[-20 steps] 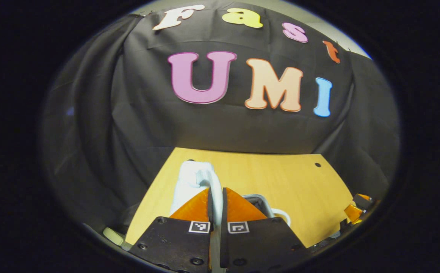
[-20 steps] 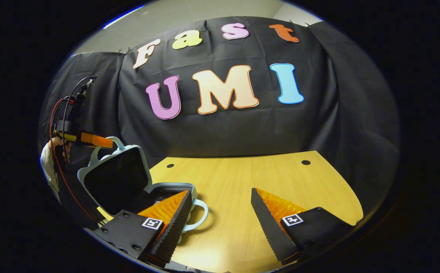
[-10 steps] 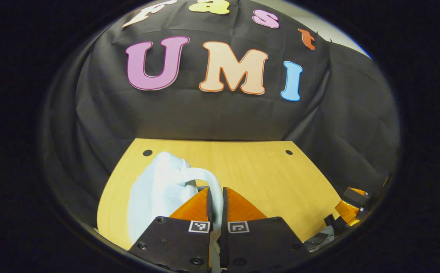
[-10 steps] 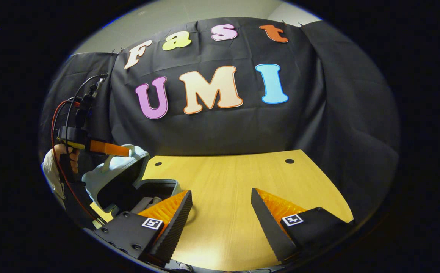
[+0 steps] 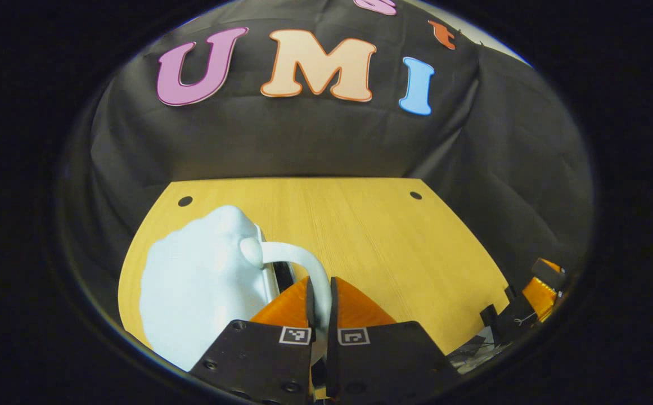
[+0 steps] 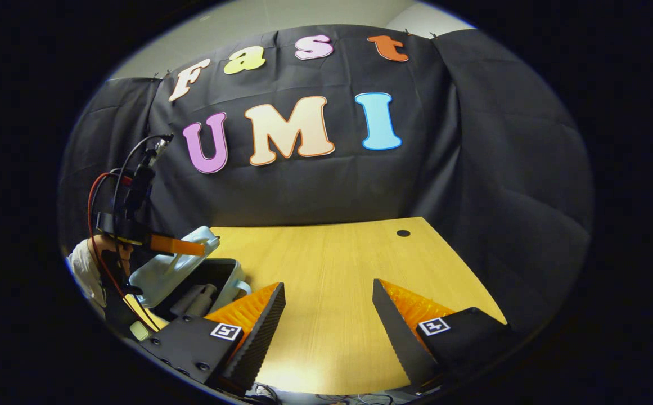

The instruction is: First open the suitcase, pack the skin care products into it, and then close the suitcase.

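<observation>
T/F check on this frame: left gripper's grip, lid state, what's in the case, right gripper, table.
1. The left gripper is shut on the lid handle. True.
2. The suitcase is fully closed. False: the lid is tilted partway over the base, a gap left.
3. Bottles lie inside the suitcase. True.
4. The right gripper holds a bottle. False: it is open, with nothing between its fingers.
5. The suitcase sits on a glass table. False: the table is light wood.
</observation>
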Action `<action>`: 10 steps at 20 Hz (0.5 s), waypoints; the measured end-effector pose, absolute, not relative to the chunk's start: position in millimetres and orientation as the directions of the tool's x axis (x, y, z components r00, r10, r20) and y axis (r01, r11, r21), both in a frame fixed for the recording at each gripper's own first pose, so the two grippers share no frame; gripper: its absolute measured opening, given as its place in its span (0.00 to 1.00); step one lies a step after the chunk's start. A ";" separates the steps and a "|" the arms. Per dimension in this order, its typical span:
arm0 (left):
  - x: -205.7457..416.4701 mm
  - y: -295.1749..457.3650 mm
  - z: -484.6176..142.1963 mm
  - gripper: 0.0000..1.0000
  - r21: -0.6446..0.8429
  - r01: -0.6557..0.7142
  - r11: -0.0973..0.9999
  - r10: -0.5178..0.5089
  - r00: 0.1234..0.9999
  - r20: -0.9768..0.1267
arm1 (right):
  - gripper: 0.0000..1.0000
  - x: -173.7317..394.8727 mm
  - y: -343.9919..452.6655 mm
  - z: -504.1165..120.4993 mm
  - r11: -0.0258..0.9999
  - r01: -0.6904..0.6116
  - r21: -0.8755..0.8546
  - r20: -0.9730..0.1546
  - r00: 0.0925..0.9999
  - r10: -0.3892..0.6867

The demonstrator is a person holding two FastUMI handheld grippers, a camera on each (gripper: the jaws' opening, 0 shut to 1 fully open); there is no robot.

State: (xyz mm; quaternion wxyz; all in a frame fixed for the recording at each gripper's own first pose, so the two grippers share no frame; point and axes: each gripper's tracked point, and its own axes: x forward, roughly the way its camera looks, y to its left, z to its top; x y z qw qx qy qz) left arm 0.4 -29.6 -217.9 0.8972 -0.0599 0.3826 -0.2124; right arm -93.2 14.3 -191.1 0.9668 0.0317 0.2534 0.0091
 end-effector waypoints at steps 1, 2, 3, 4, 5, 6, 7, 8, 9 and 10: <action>-0.9 -34.0 -225.4 0.03 -0.262 0.339 0.903 -0.424 0.613 -0.667 | 0.98 -93.9 10.2 -191.1 0.998 0.006 0.064 -0.491 0.871 0.027; -3.5 -39.2 -233.8 0.03 -0.255 0.344 0.904 -0.421 0.603 -0.678 | 0.98 -94.7 6.3 -190.8 0.998 0.012 0.063 -0.491 0.871 0.021; -6.5 -42.6 -241.5 0.04 -0.250 0.345 0.904 -0.417 0.593 -0.689 | 0.98 -95.5 2.8 -191.5 0.998 0.017 0.063 -0.491 0.871 0.016; -10.2 -47.4 -249.8 0.04 -0.245 0.347 0.905 -0.413 0.582 -0.701 | 0.98 -96.3 -0.5 -191.5 0.998 0.020 0.063 -0.490 0.872 0.013; -12.6 -50.3 -256.3 0.04 -0.242 0.348 0.906 -0.410 0.573 -0.710 | 0.98 -97.3 -3.5 -191.9 0.998 0.022 0.061 -0.490 0.872 0.011; -16.0 -56.3 -263.9 0.05 -0.244 0.355 0.902 -0.414 0.559 -0.718 | 0.98 -98.3 -6.5 -191.7 0.998 0.023 0.059 -0.492 0.871 0.009; -14.8 -57.2 -267.4 0.07 -0.236 0.351 0.906 -0.406 0.565 -0.718 | 0.98 -98.2 -9.0 -192.5 0.998 0.025 0.058 -0.492 0.871 0.007; -10.8 -56.4 -265.2 0.19 -0.219 0.344 0.913 -0.392 0.592 -0.705 | 0.98 -97.8 -11.8 -191.6 0.998 0.028 0.059 -0.492 0.871 0.005; -8.5 -56.2 -259.8 0.26 -0.209 0.337 0.918 -0.383 0.618 -0.686 | 0.98 -97.3 -14.1 -191.3 0.998 0.031 0.061 -0.490 0.872 0.003; -7.4 -57.9 -250.5 0.48 -0.212 0.333 0.919 -0.386 0.644 -0.660 | 0.98 -96.0 -15.8 -189.8 0.998 0.033 0.062 -0.487 0.874 0.001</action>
